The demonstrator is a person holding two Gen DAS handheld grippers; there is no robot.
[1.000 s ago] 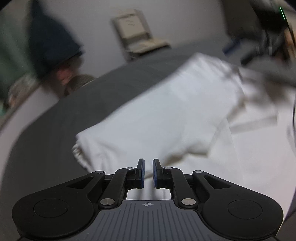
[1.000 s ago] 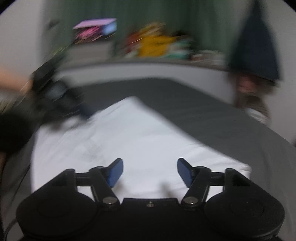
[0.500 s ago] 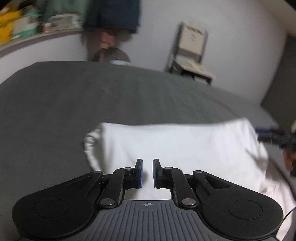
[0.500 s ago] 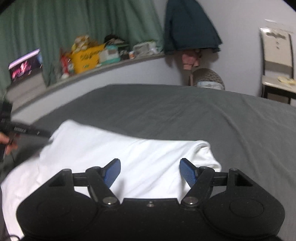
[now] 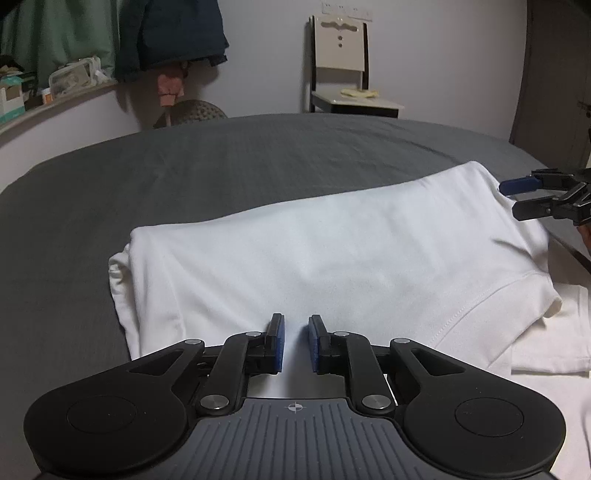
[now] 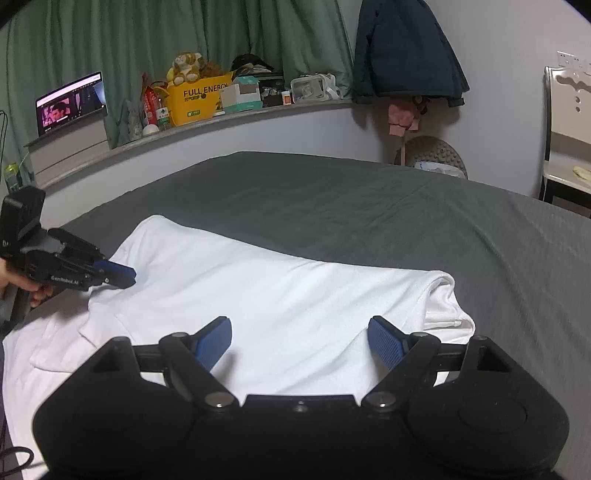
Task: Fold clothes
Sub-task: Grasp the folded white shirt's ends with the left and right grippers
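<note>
Grey bed (image 5: 258, 158) held the white shirt (image 5: 332, 251), fold now laid flat at 6 o'clock; blur gone. Left gripper (image 5: 294, 341) opening, nothing pinched. Right gripper (image 6: 300, 341) spreading wider, empty. Fold looked released.

We see the shirt (image 5: 332, 251) lying on the bed (image 5: 184, 177), folded over itself. Beyond the bed, at our twelve o'clock in the left wrist view, a chair (image 5: 343, 70) stands against the wall. At ten o'clock a jacket (image 5: 173, 33) hangs above a shelf (image 6: 221, 122) crowded with boxes.
</note>
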